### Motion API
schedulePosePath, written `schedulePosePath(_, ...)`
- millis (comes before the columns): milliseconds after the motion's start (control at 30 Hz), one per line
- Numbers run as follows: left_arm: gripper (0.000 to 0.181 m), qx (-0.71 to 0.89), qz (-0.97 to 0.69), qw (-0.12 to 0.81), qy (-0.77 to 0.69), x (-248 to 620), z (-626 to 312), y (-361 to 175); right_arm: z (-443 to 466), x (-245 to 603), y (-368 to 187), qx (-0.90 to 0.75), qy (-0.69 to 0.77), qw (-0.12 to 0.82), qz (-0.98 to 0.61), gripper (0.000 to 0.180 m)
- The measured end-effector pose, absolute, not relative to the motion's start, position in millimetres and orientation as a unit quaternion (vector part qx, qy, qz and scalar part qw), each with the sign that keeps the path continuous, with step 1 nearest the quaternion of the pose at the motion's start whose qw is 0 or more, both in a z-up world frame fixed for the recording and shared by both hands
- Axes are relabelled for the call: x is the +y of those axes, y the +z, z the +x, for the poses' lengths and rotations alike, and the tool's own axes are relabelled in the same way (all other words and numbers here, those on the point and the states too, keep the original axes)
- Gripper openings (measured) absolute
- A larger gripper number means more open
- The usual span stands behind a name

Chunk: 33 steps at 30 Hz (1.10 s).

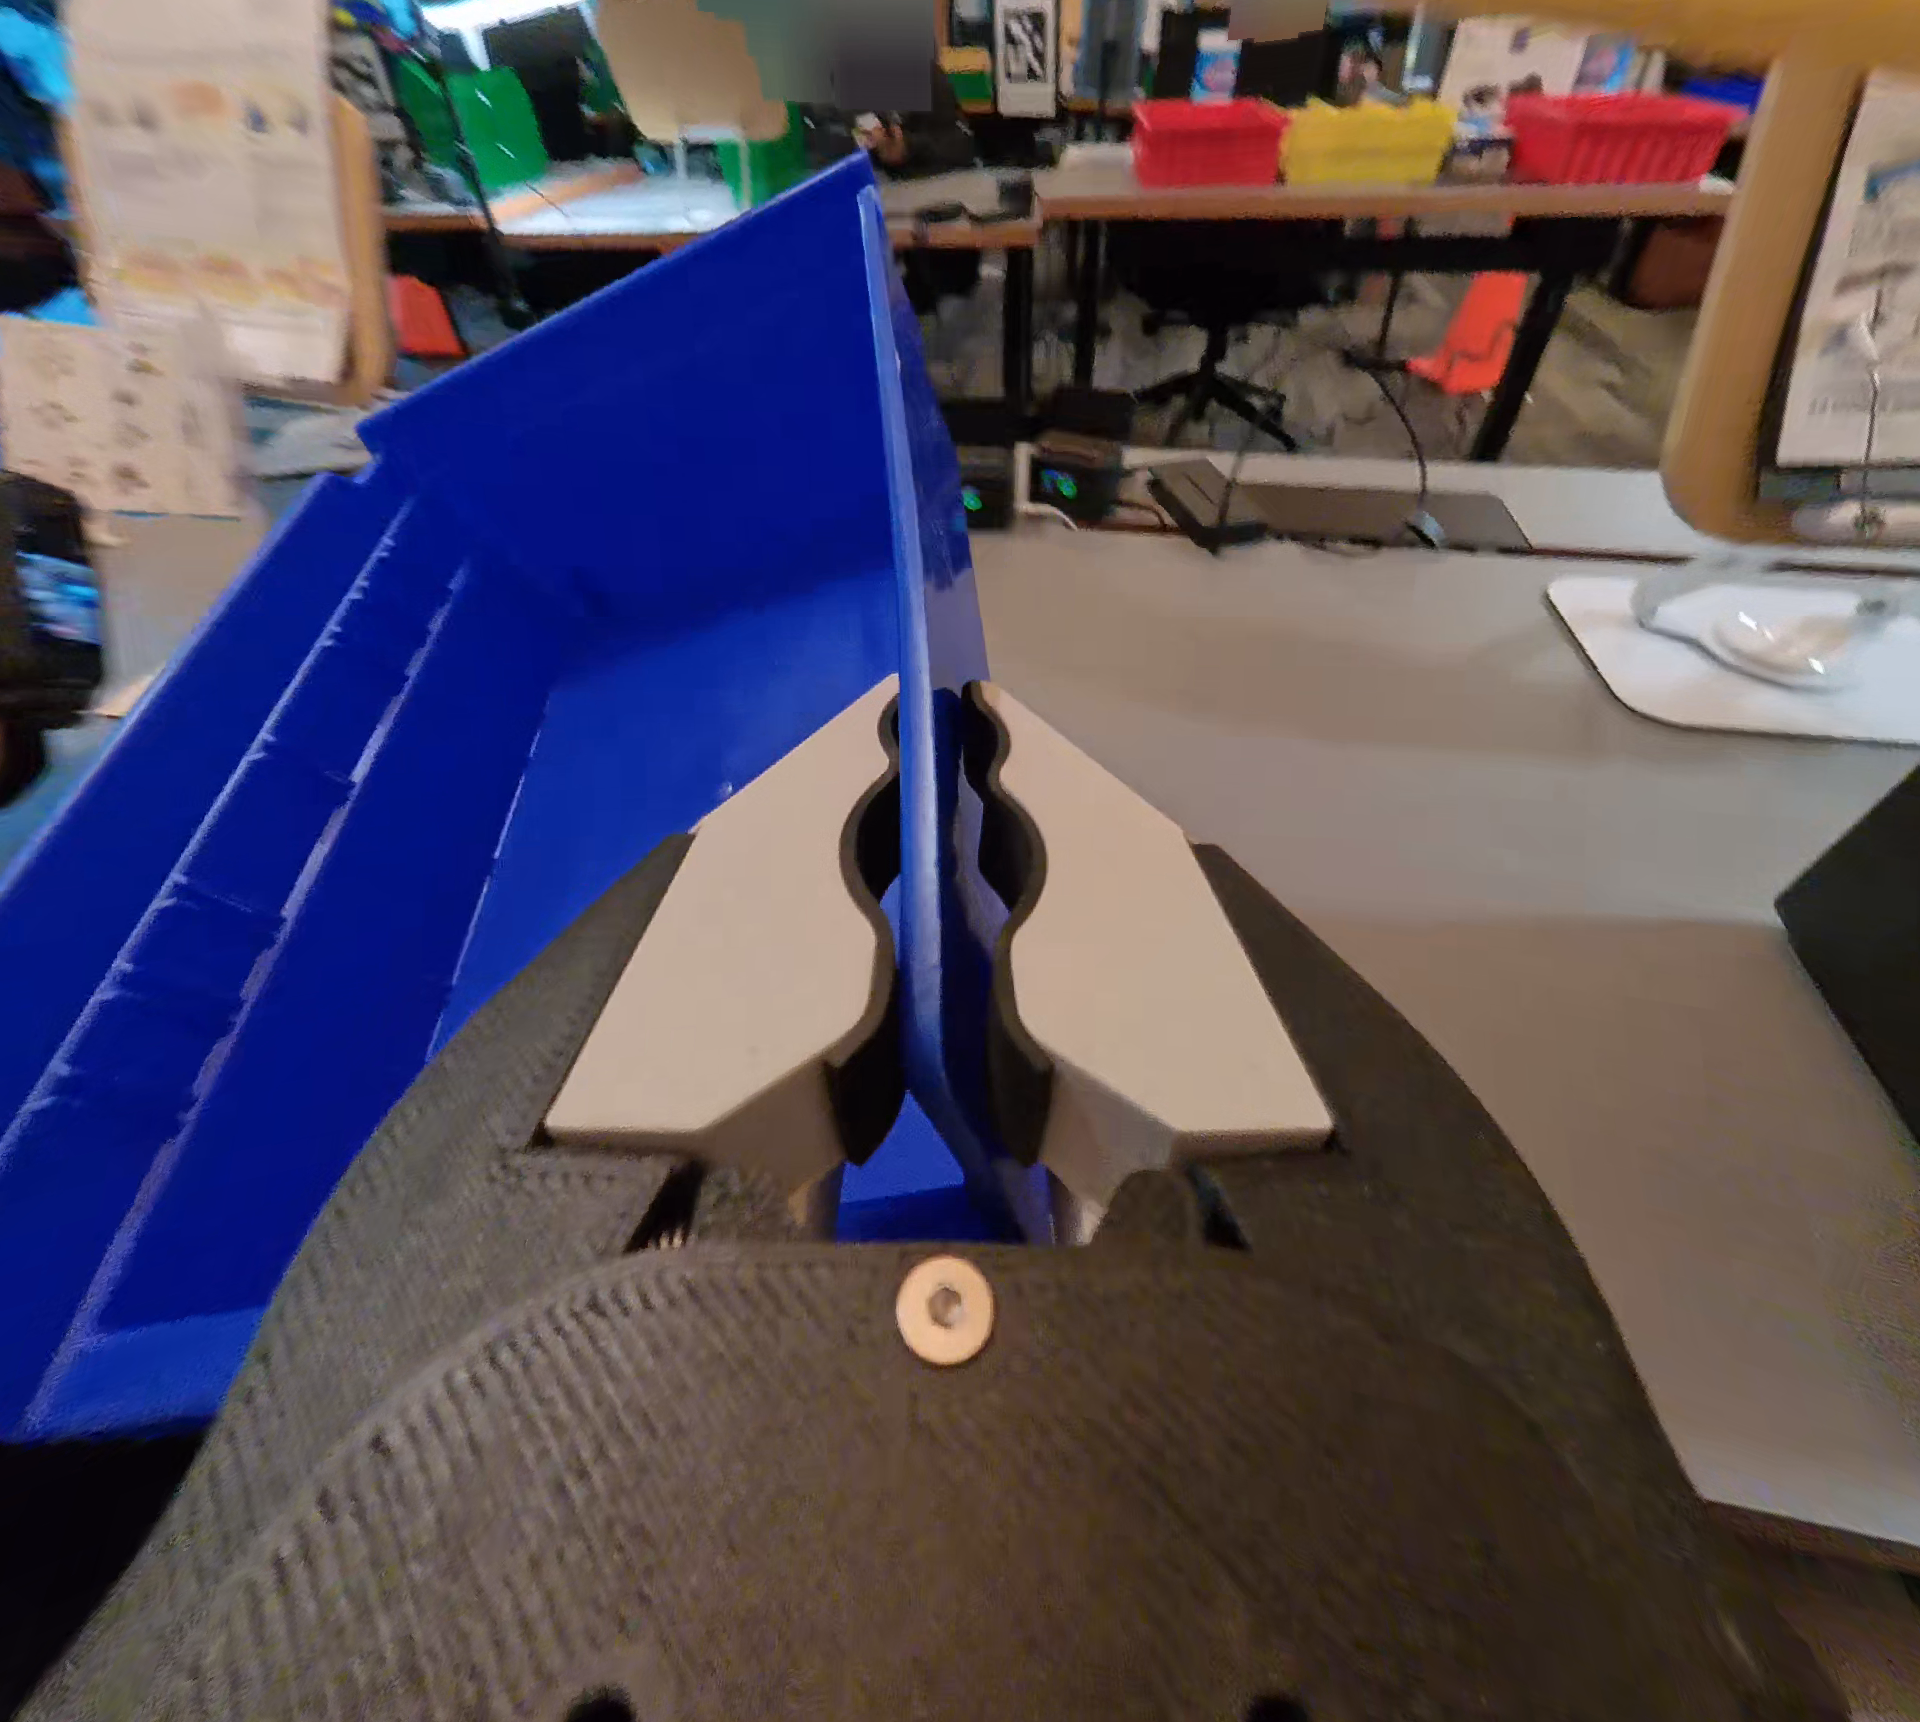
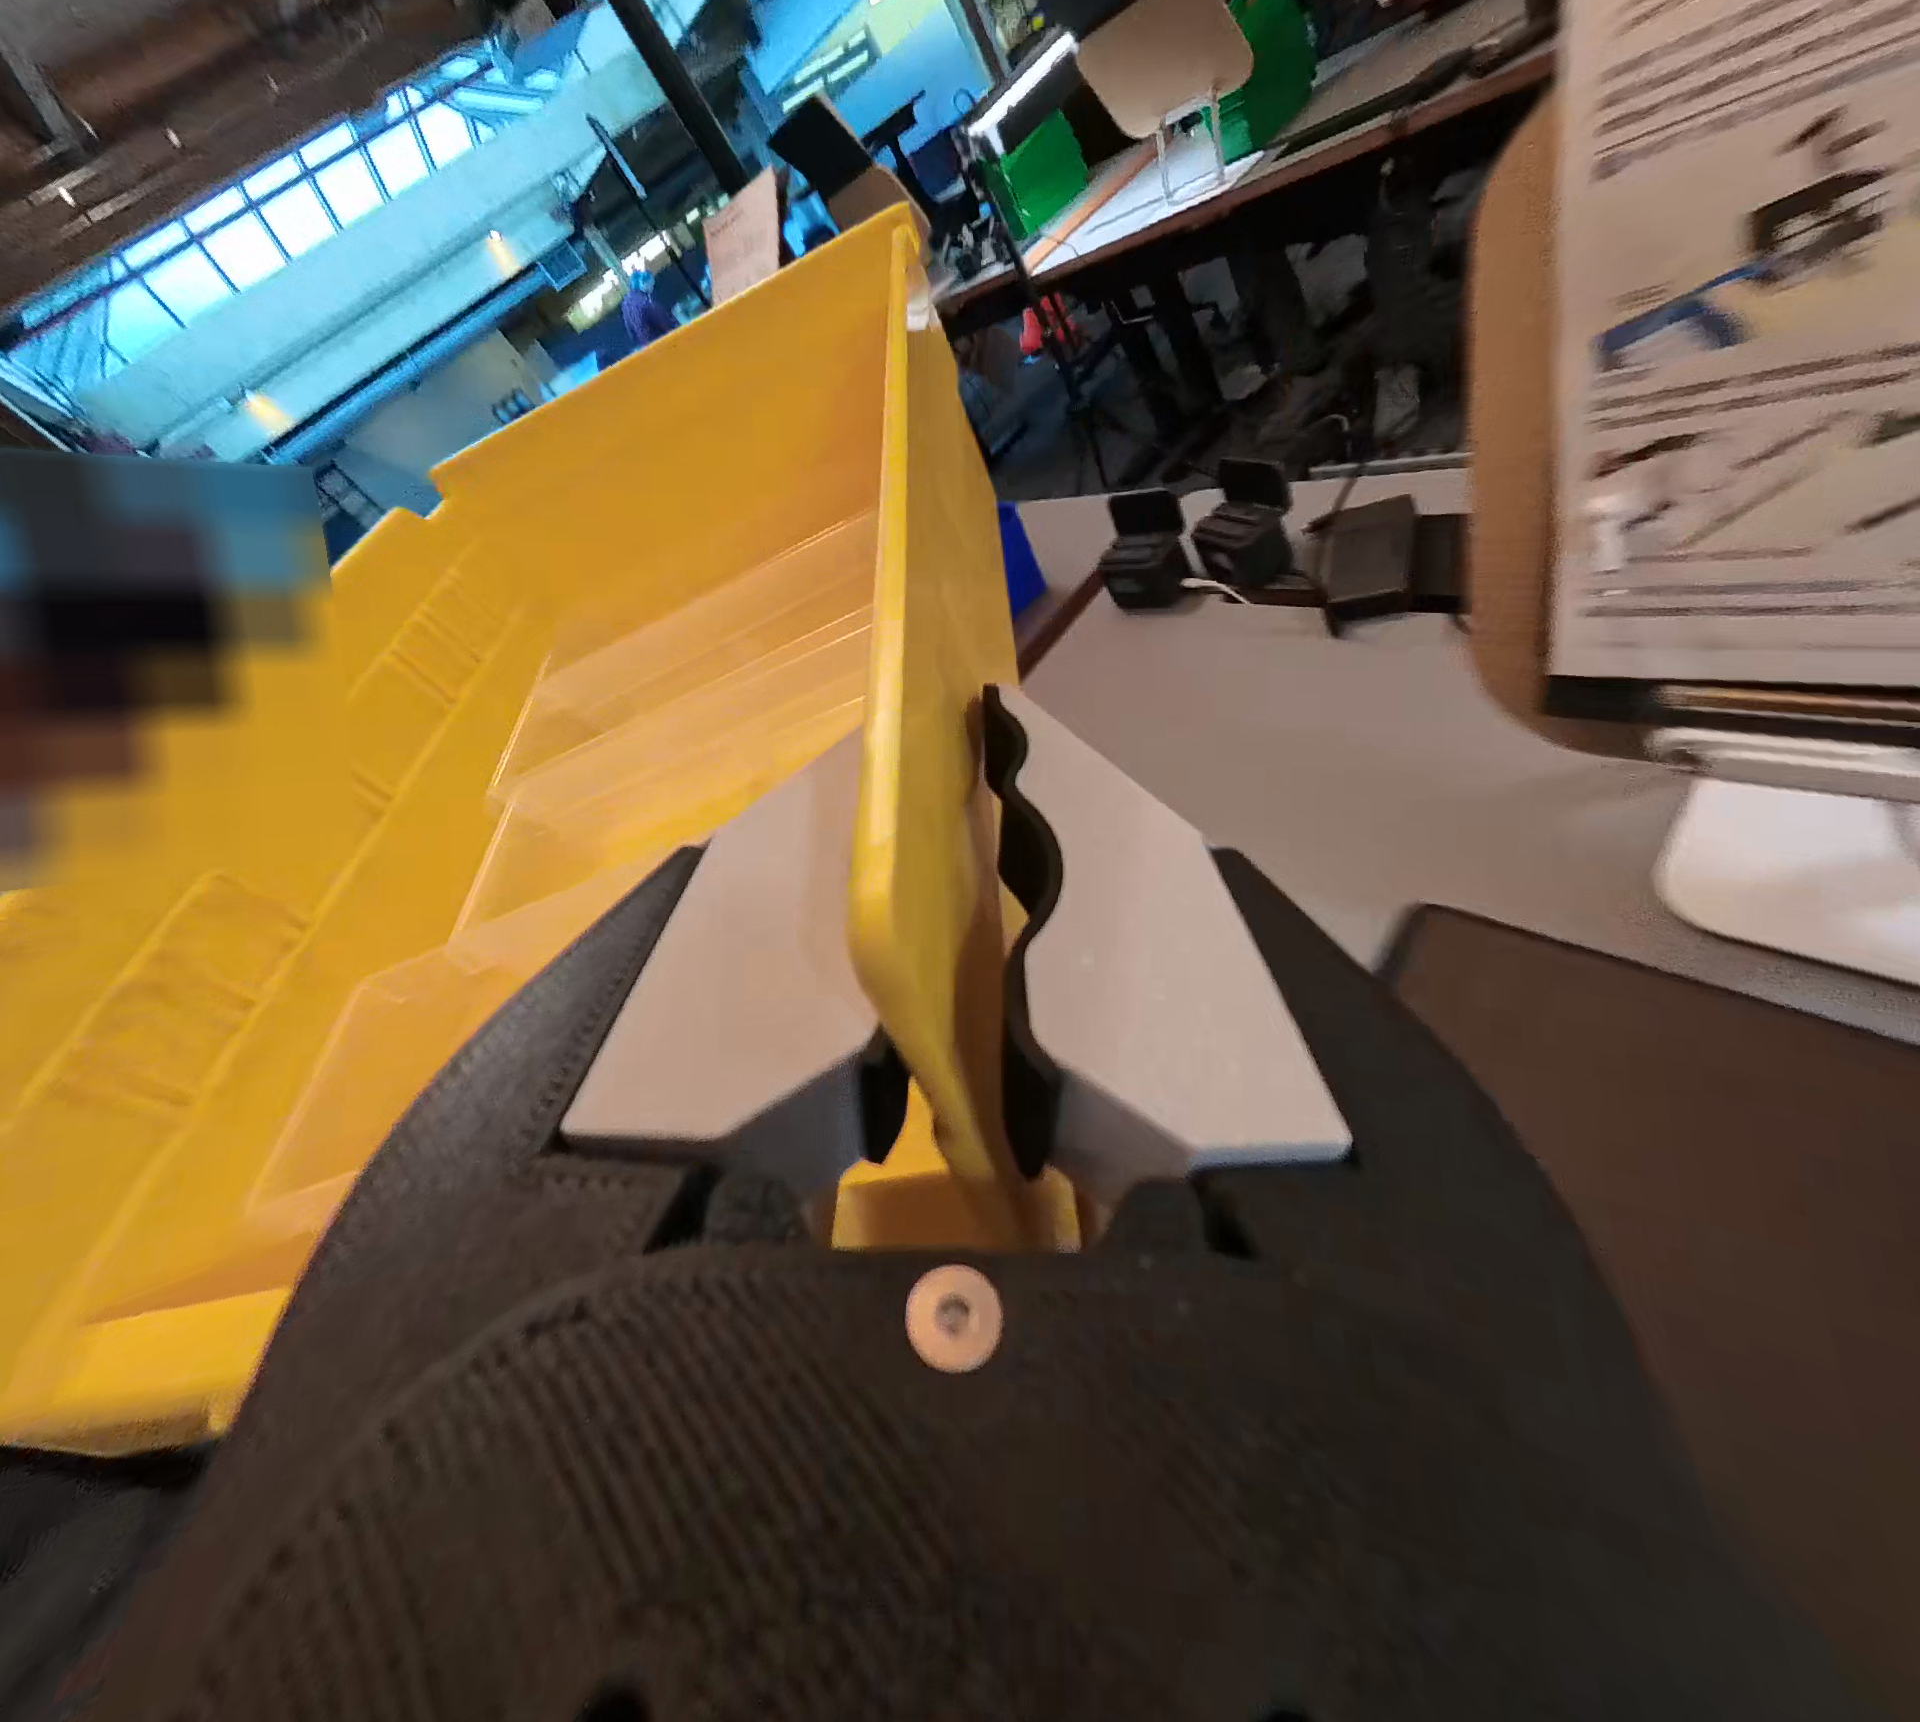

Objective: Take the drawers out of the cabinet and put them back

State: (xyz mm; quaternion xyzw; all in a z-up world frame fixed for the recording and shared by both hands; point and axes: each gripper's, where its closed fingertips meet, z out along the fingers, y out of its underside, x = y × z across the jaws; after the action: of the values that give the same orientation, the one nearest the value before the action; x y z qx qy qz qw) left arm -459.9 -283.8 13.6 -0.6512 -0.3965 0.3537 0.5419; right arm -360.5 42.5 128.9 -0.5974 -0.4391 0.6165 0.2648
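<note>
Blue drawer (image 1: 623,633) pinched by left tool (image 1: 932,716), yellow drawer (image 2: 675,550) by right tool (image 2: 935,737), cabinet unseen

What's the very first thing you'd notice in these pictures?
The big bright blue plastic drawer, tilted up, with its wall pinched in the left gripper. In the right wrist view, a bright yellow plastic drawer is pinched the same way by the right gripper, above a grey table.
</note>
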Motion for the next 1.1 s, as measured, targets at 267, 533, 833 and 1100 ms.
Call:
schedulePosePath(267, 0.002, -0.408, -0.618, 0.54, 0.4, -379, -419, 68, -443, -63, 66, -0.442, 0.579, 0.361, -0.582, 0.006)
schedulePosePath(533, 0.003, -0.393, -0.62, 0.545, 0.405, -369, -416, 71, -496, -109, -96, -0.51, 0.494, 0.331, -0.622, 0.007)
schedulePosePath(833, 0.004, -0.364, -0.65, 0.52, 0.418, -317, -428, 54, -500, -121, -147, -0.441, 0.523, 0.334, -0.648, 0.013)
schedulePosePath(1100, 0.004, -0.312, -0.668, 0.545, 0.399, -270, -403, 67, -441, -182, -123, -0.48, 0.621, 0.239, -0.572, 0.078)
